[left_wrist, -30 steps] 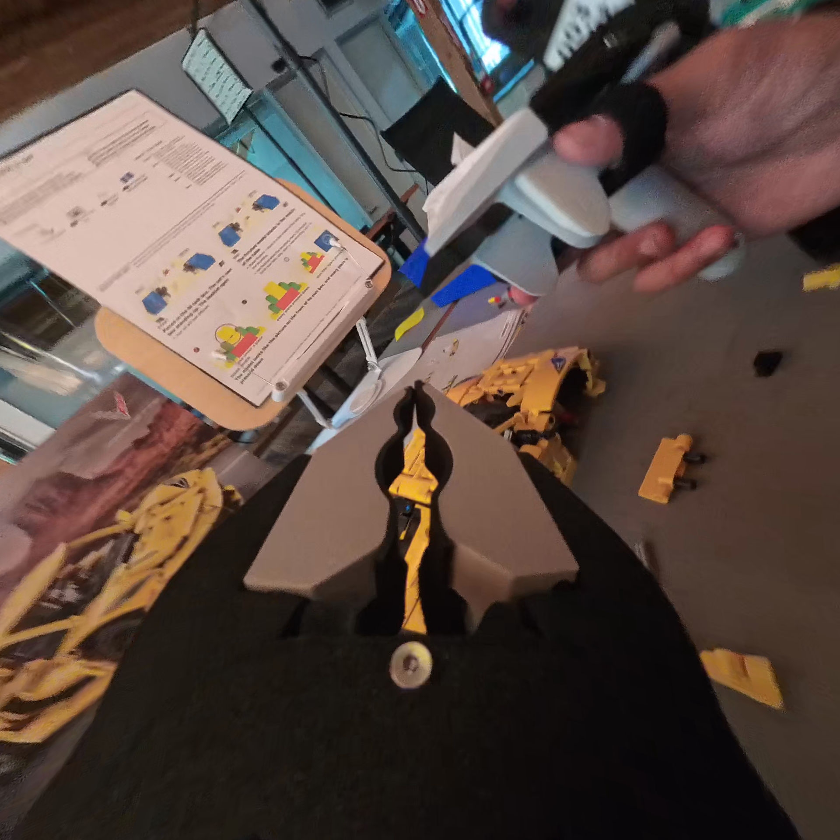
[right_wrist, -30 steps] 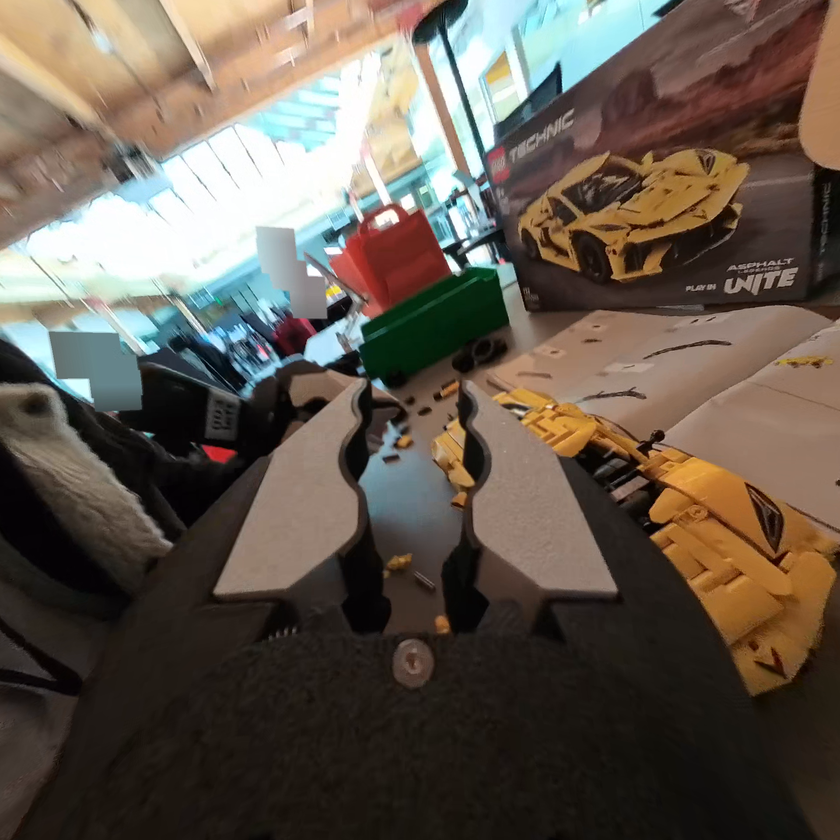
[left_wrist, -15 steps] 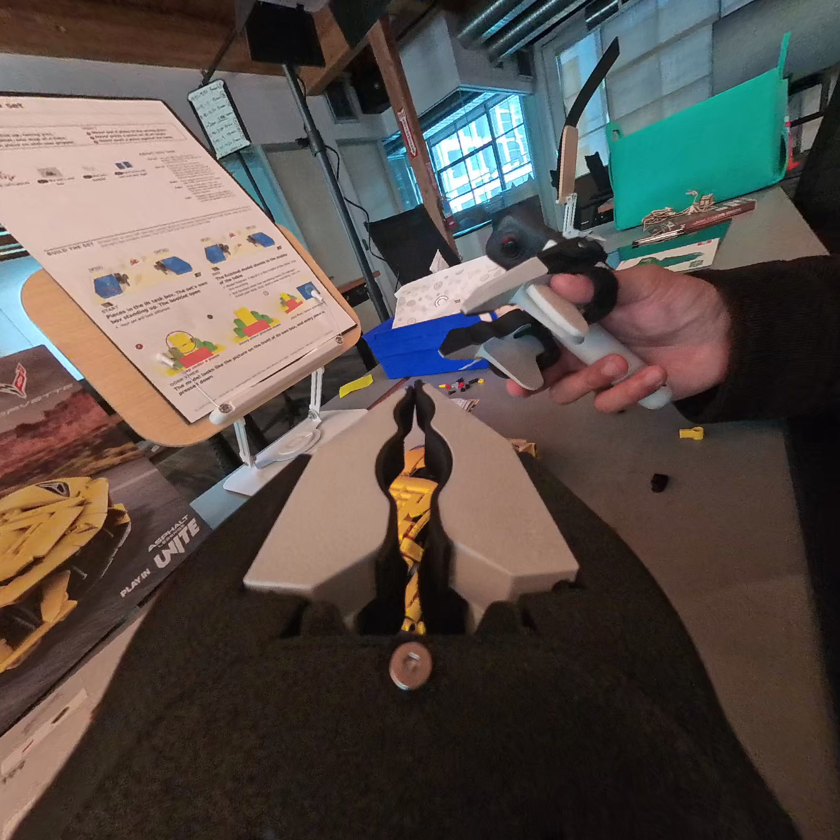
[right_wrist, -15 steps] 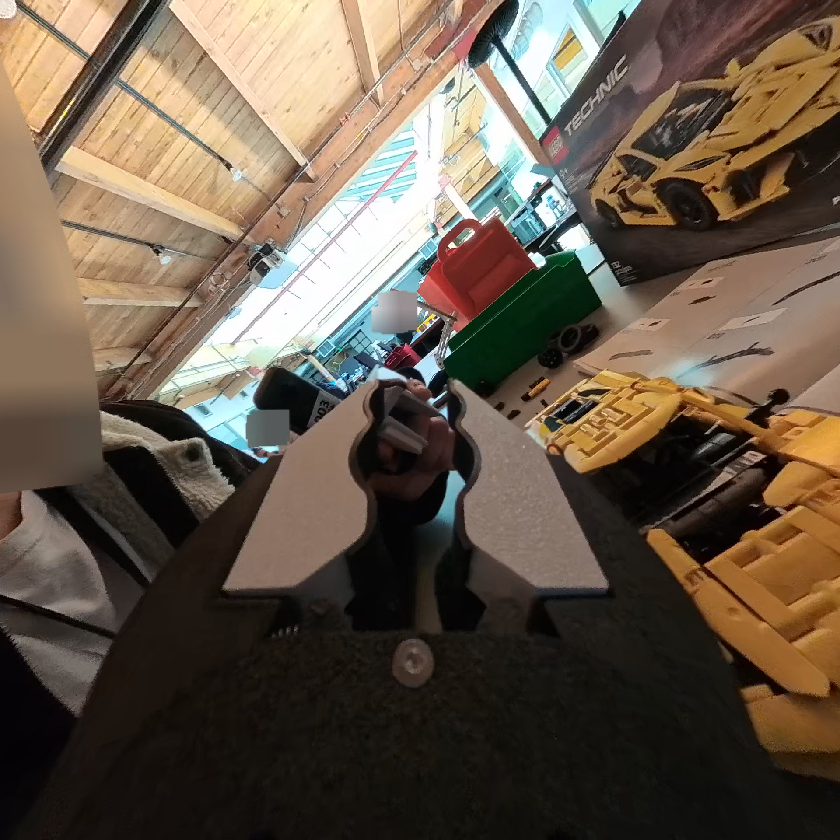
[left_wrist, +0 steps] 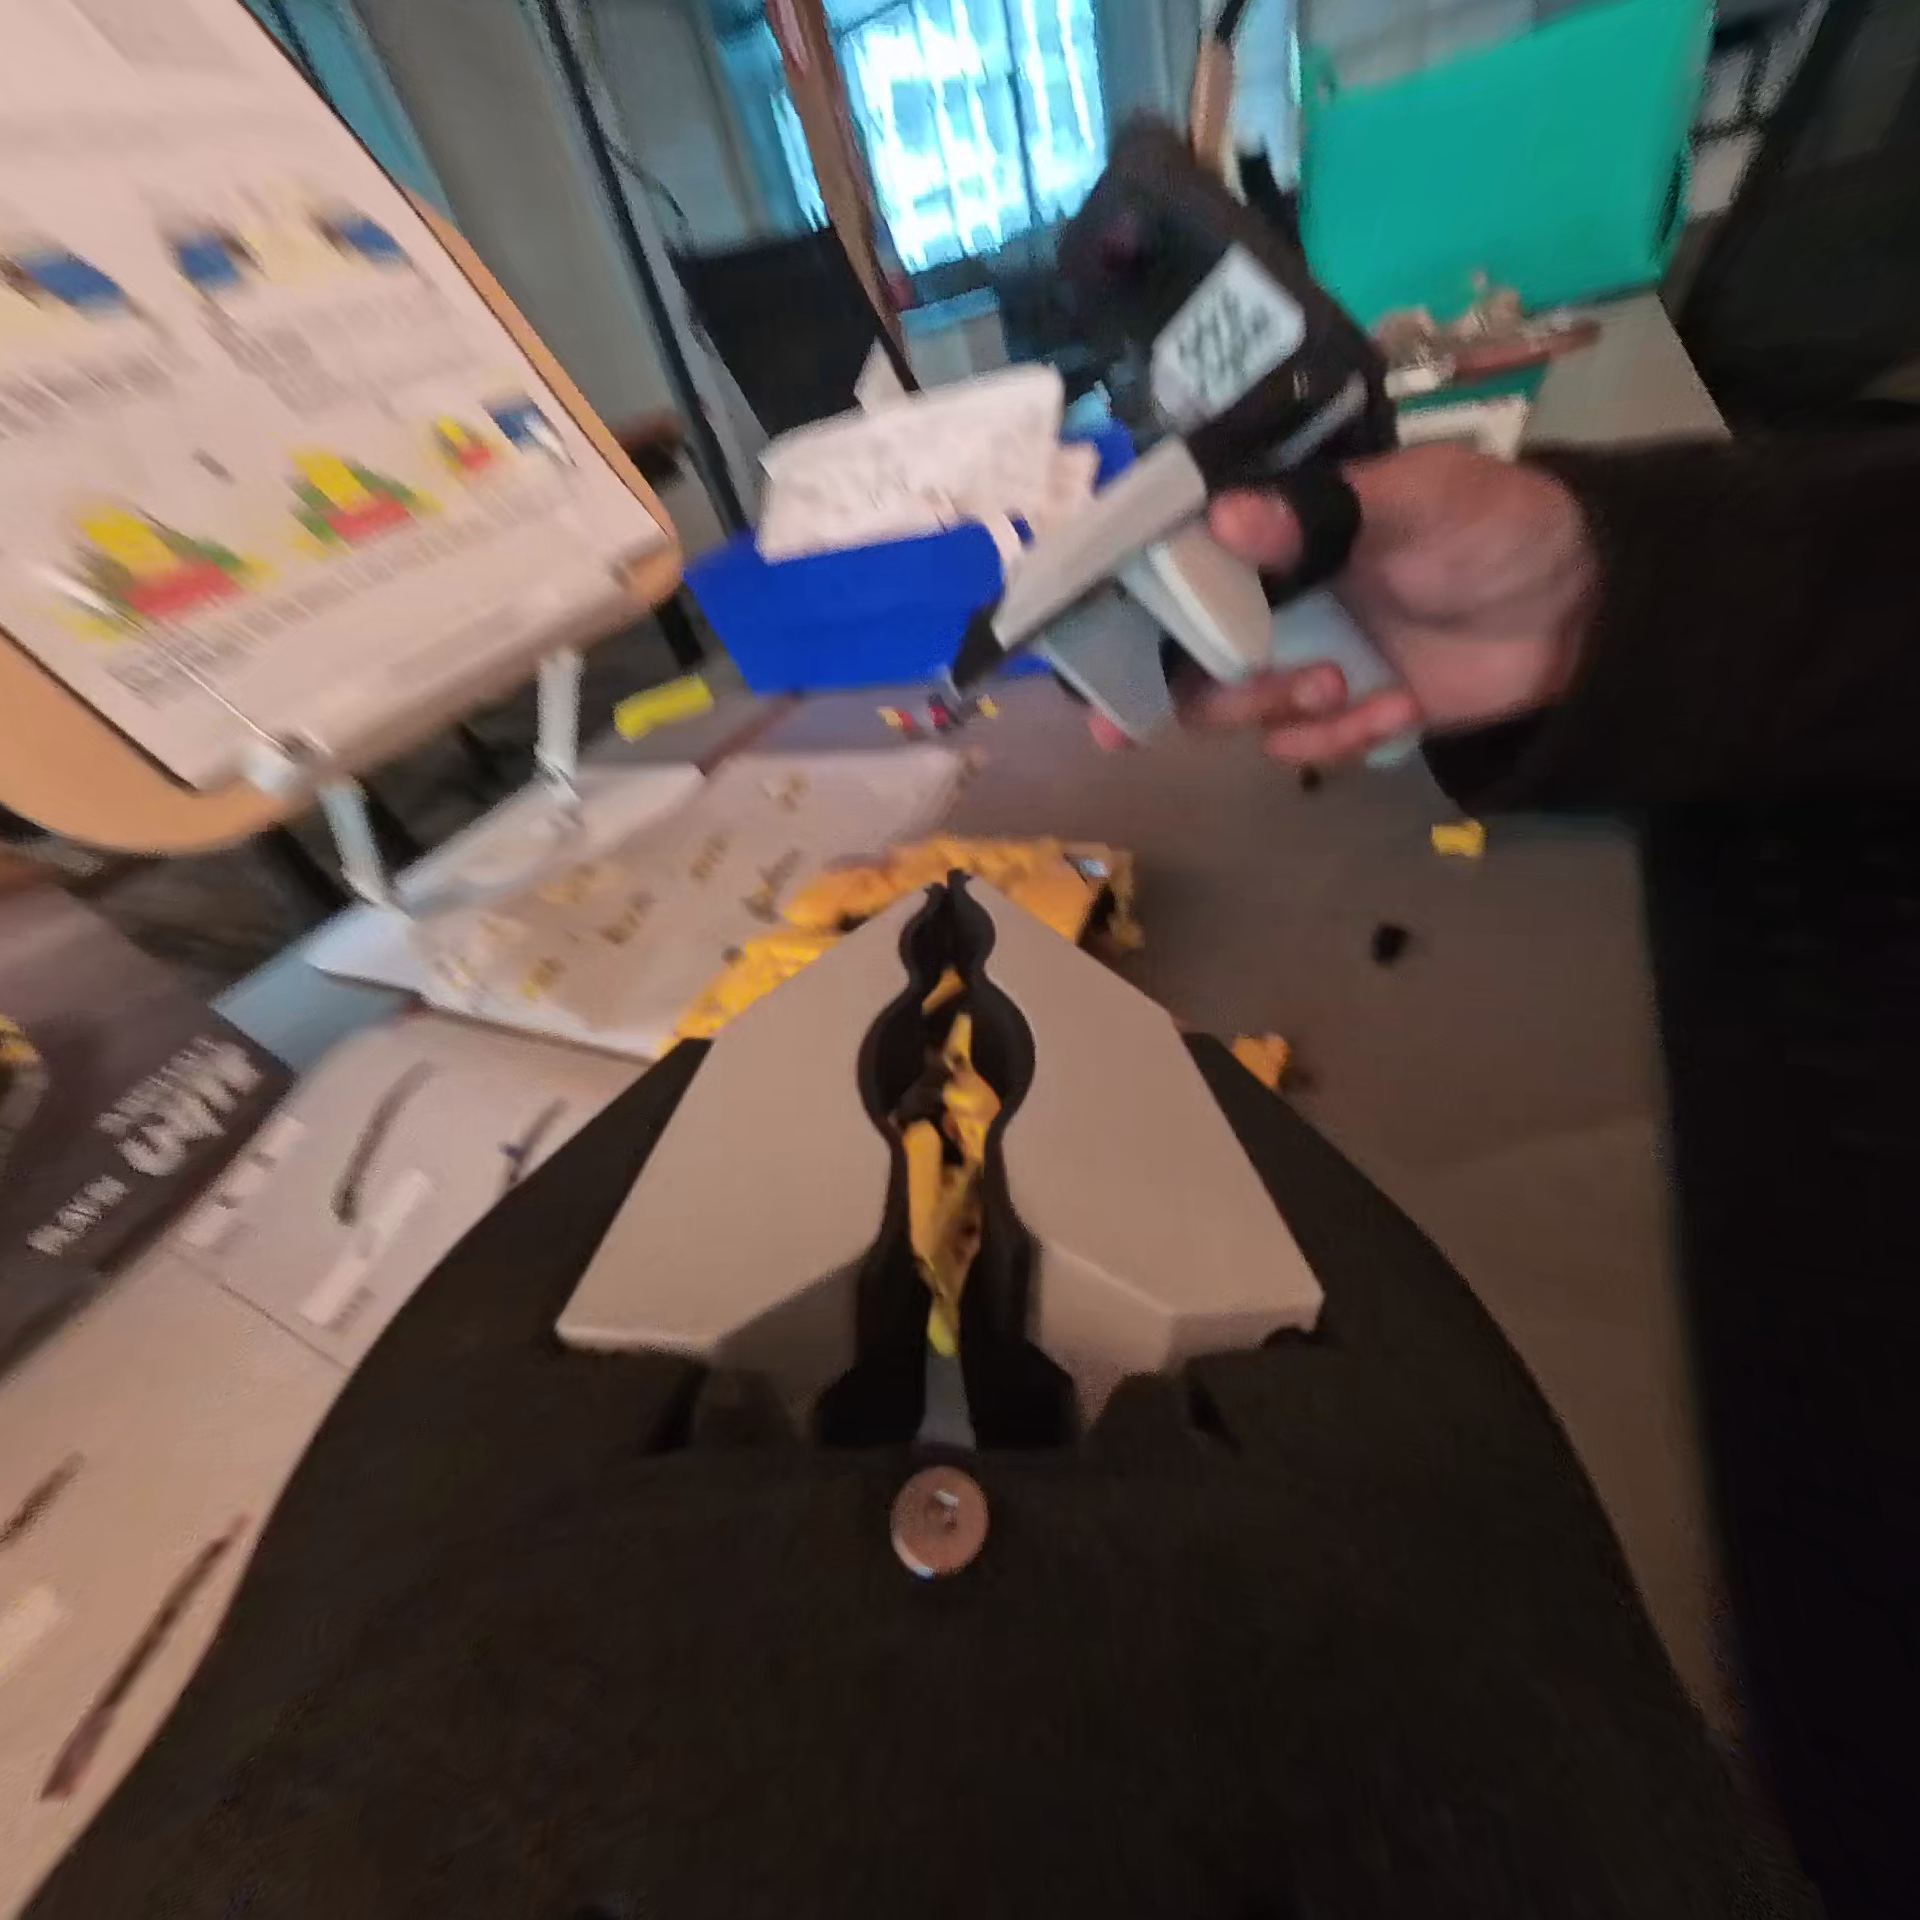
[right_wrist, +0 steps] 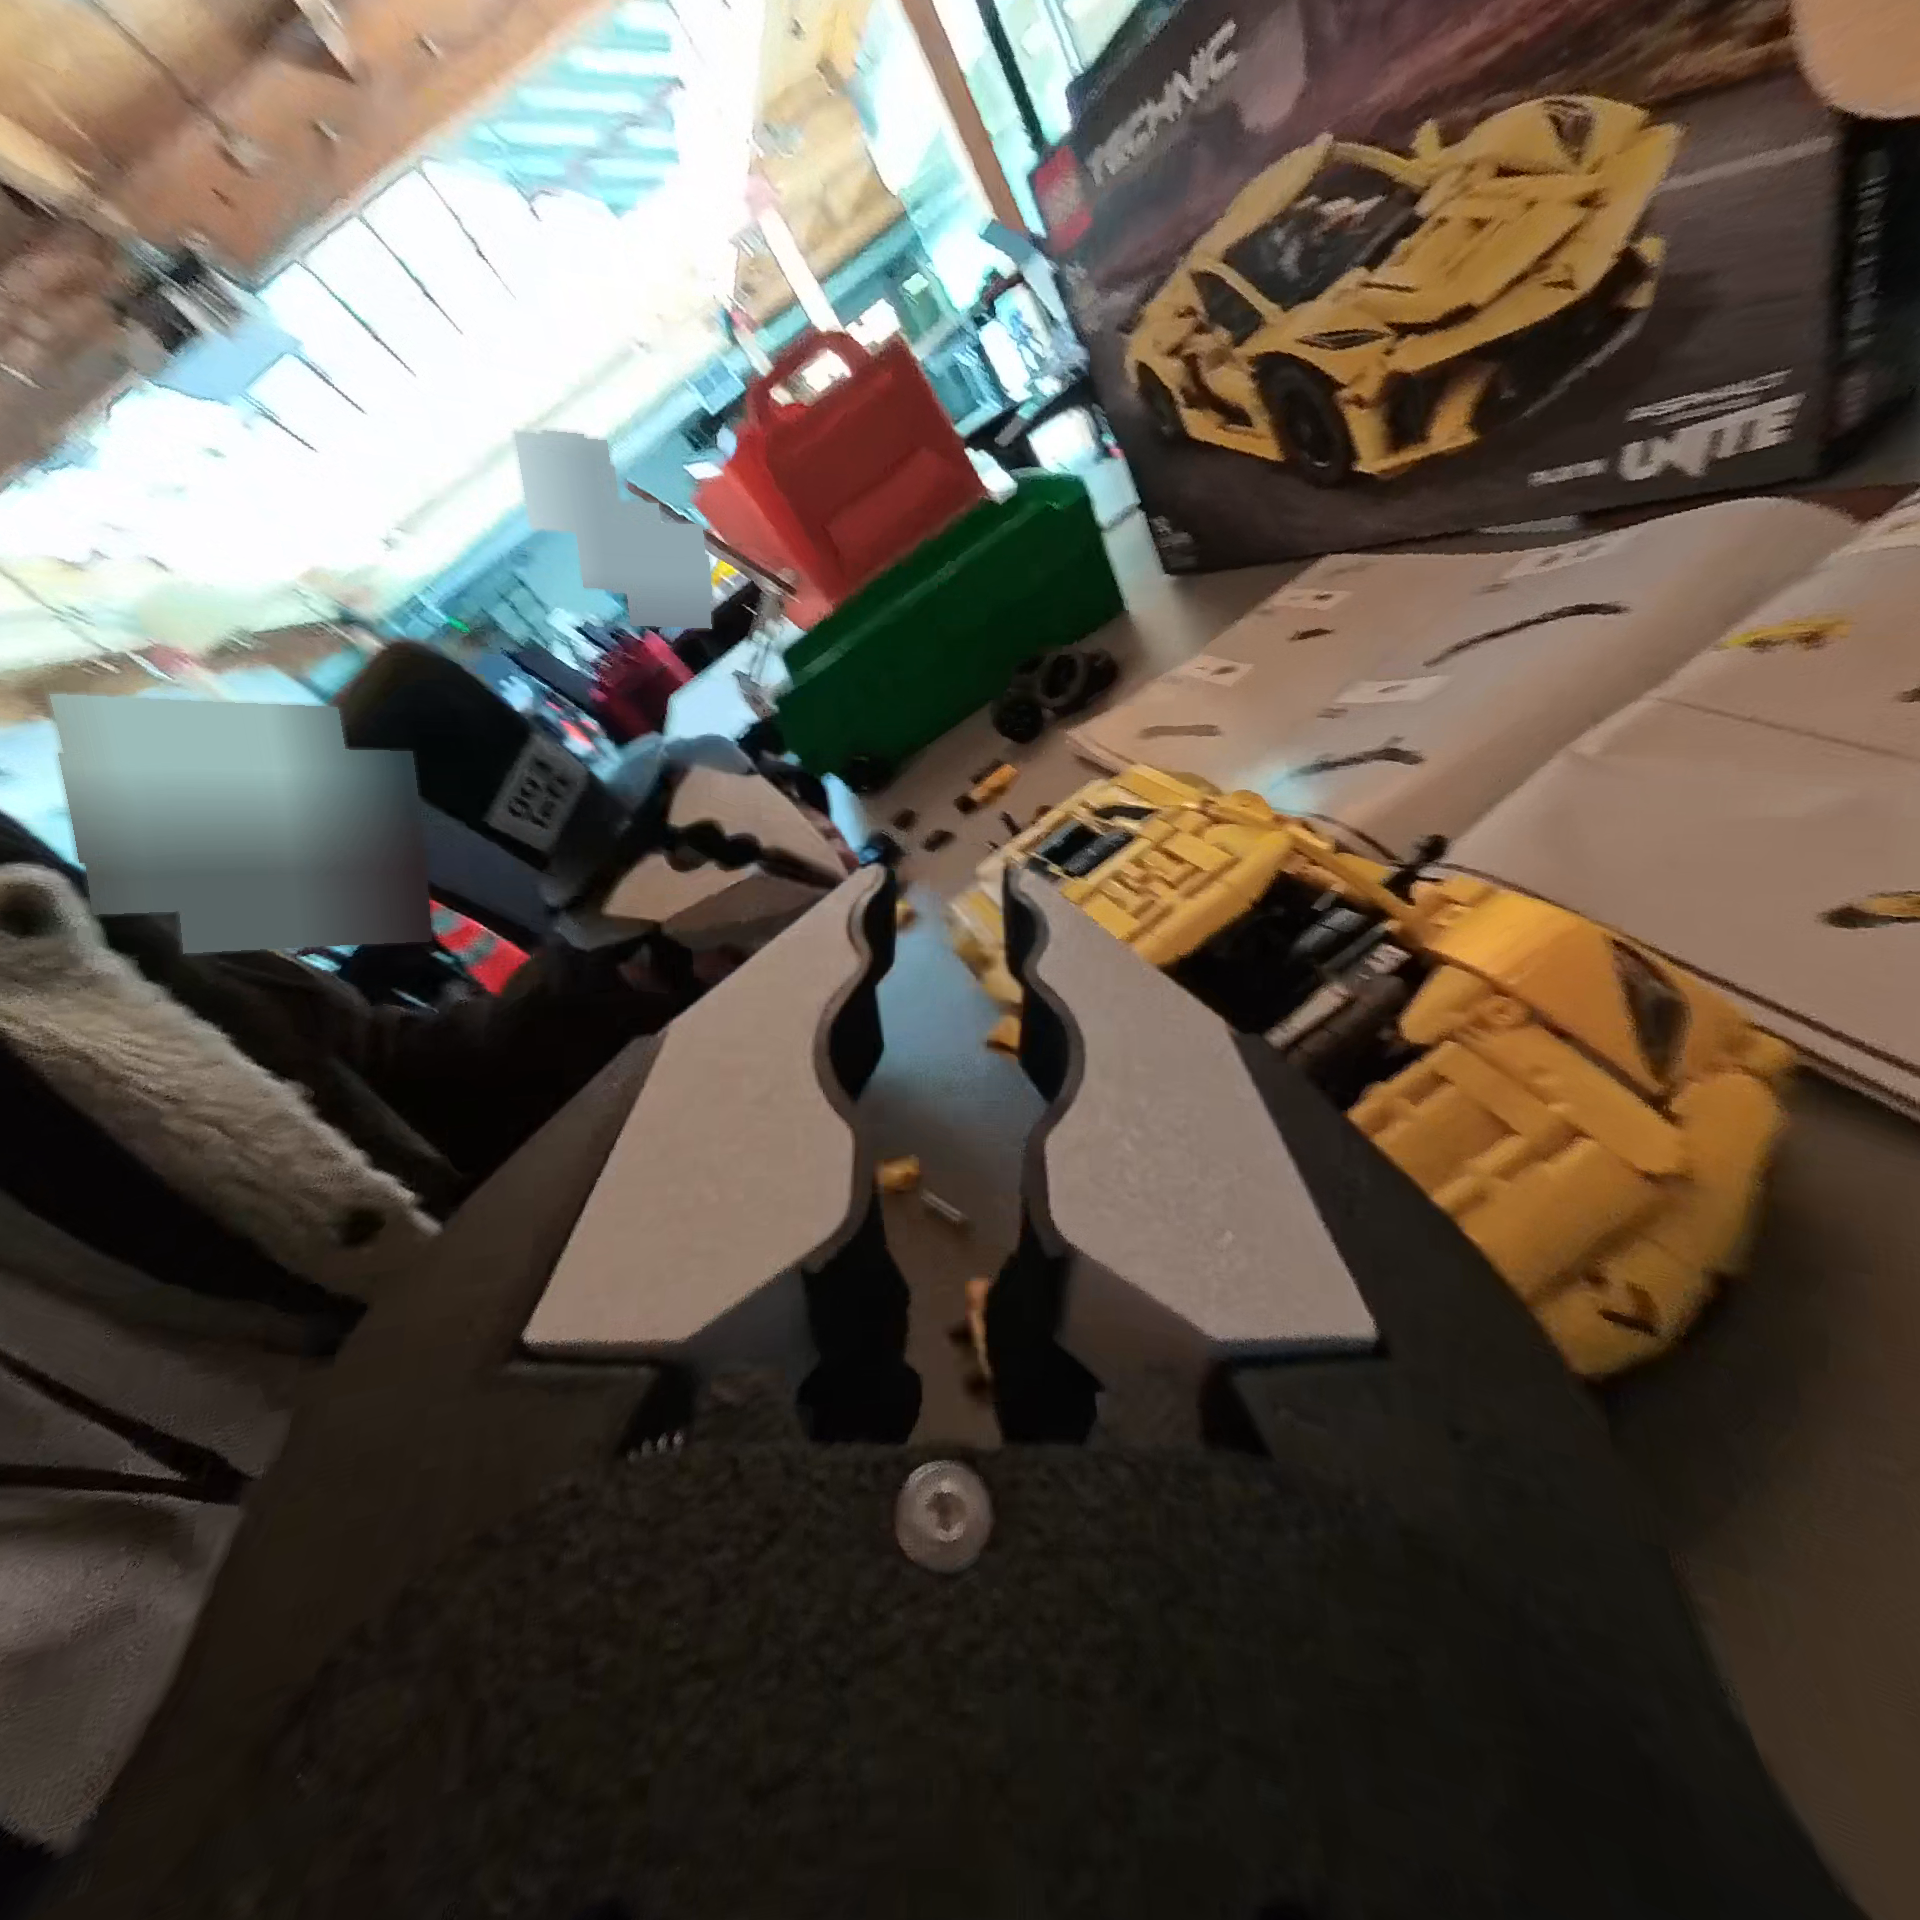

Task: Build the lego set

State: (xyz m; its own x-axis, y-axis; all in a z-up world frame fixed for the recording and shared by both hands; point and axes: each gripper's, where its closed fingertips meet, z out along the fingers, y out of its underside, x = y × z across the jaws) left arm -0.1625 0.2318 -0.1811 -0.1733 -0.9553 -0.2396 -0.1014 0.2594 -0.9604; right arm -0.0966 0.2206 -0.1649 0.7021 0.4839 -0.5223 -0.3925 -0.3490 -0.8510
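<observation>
1. Our left claw (left_wrist: pixel 951 904) is pressed together with nothing in it; what shows yellow through the slit is the half-built yellow car (right_wrist: pixel 1455 997) lying on the table (left_wrist: pixel 1455 1039) beyond. Lowered blindly, it could knock panels loose.
2. Our right claw (right_wrist: pixel 945 894) is spread and empty, held above the table just beside the car. Loose yellow pieces (right_wrist: pixel 899 1172) lie below; a careless sweep may scatter them.
3. Both views are blurred, so we may misjudge the next pick.
</observation>
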